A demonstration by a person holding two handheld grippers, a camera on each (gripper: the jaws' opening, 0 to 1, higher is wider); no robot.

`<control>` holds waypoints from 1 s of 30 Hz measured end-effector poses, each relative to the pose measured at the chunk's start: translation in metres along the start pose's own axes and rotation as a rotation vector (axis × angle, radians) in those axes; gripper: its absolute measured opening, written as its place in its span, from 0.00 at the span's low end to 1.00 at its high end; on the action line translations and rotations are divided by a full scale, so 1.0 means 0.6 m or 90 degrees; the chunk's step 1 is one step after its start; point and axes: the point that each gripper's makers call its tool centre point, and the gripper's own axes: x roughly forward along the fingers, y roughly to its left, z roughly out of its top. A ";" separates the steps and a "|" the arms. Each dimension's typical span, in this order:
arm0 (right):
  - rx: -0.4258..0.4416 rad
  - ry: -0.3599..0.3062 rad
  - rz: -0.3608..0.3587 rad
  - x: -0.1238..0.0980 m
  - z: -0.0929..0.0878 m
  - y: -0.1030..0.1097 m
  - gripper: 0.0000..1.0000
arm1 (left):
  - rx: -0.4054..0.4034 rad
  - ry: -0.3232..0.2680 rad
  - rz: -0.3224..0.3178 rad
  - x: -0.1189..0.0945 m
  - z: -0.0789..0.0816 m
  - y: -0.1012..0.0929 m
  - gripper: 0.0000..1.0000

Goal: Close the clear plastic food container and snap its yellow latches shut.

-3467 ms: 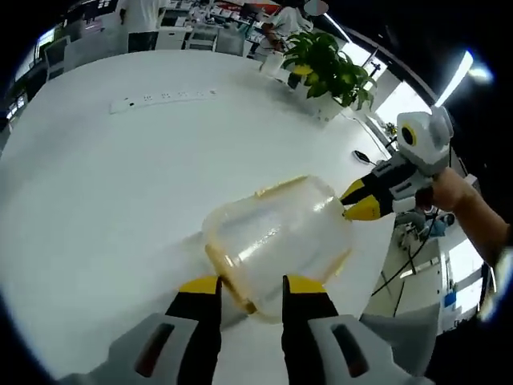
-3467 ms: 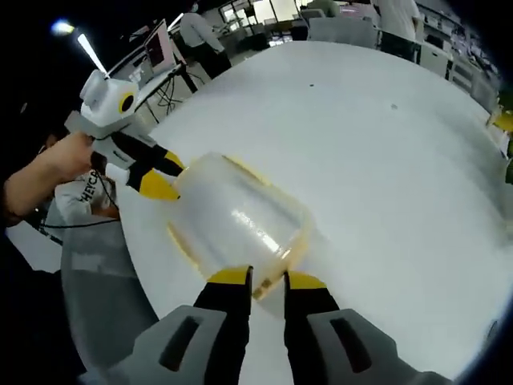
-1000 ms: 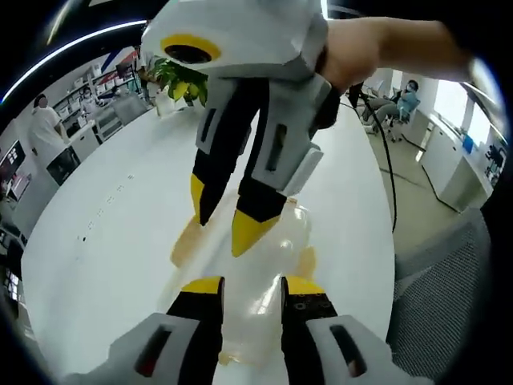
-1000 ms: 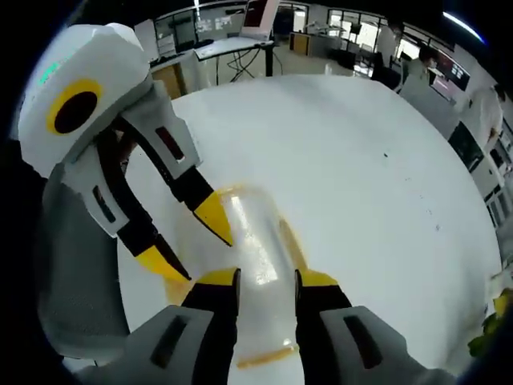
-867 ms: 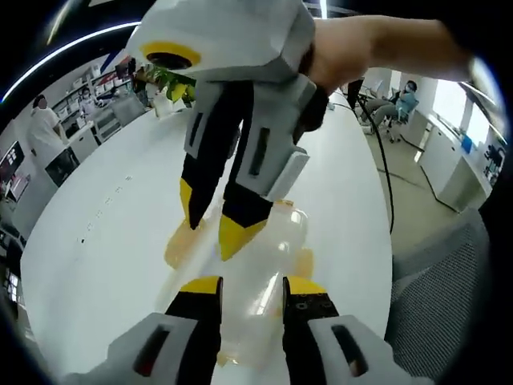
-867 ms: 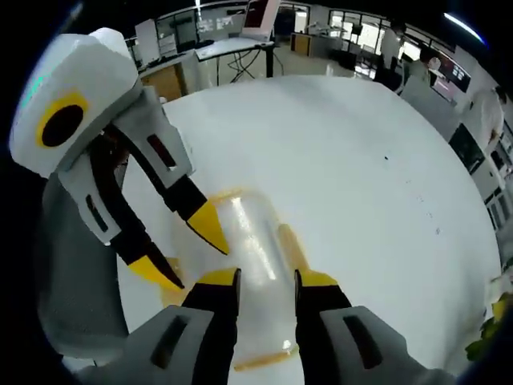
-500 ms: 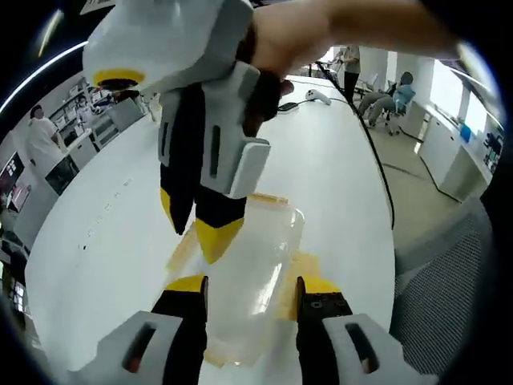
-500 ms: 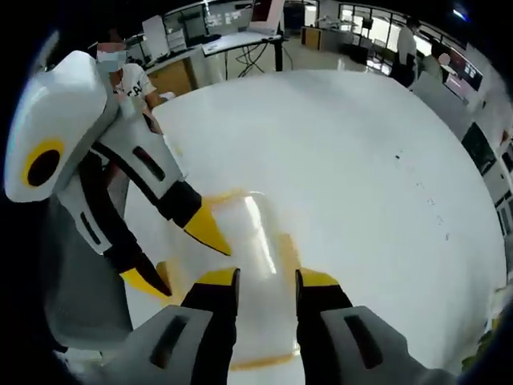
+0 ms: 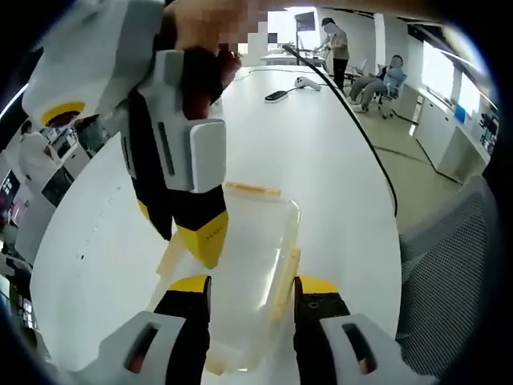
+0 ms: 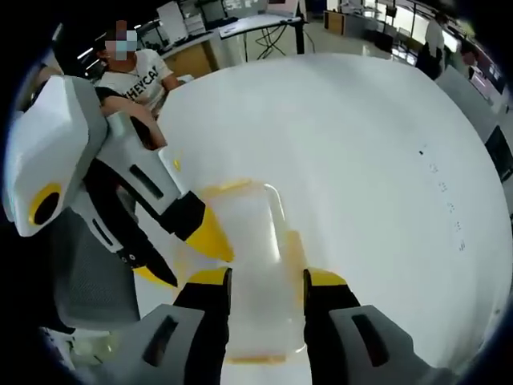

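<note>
A clear plastic food container [image 9: 248, 241] with yellow latches [image 9: 284, 269] lies on the white table [image 9: 321, 176], lid on. My left gripper [image 9: 252, 287] is open, its yellow-tipped jaws either side of the container's near end. The right gripper [image 9: 200, 241] comes down from the upper left, tips over the container's left side. In the right gripper view the container [image 10: 248, 233] runs away from my open right gripper [image 10: 266, 279], whose jaws straddle it. There the left gripper [image 10: 180, 257] reaches in from the left, one yellow fingertip [image 10: 210, 238] at the container's edge. A latch [image 10: 295, 245] shows on the right side.
A black cable [image 9: 353, 120] and small devices [image 9: 276, 95] lie at the table's far end. A grey mesh chair [image 9: 449, 273] stands close by the table edge. A person in a white T-shirt [image 10: 140, 80] sits beside the table. Bare table stretches beyond the container [image 10: 361, 144].
Both cameras have tilted further over the container. The left jaws stand a little wider apart than a second ago. The right gripper has slid leftward in the left gripper view.
</note>
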 end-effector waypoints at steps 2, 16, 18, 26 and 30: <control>-0.005 0.007 0.003 0.003 0.000 -0.002 0.34 | 0.015 0.000 0.005 0.003 0.001 0.000 0.37; -0.058 0.080 0.026 0.014 -0.005 -0.003 0.35 | 0.103 0.014 0.050 0.009 -0.008 -0.005 0.37; -0.061 0.090 0.034 0.015 -0.005 -0.004 0.35 | 0.115 0.019 0.057 0.009 -0.009 -0.005 0.37; -0.071 0.123 0.056 0.009 -0.005 -0.011 0.28 | 0.218 0.078 0.060 0.001 -0.011 -0.020 0.28; -0.074 0.135 0.060 0.012 -0.006 -0.009 0.28 | 0.266 0.093 0.070 0.007 -0.008 -0.027 0.26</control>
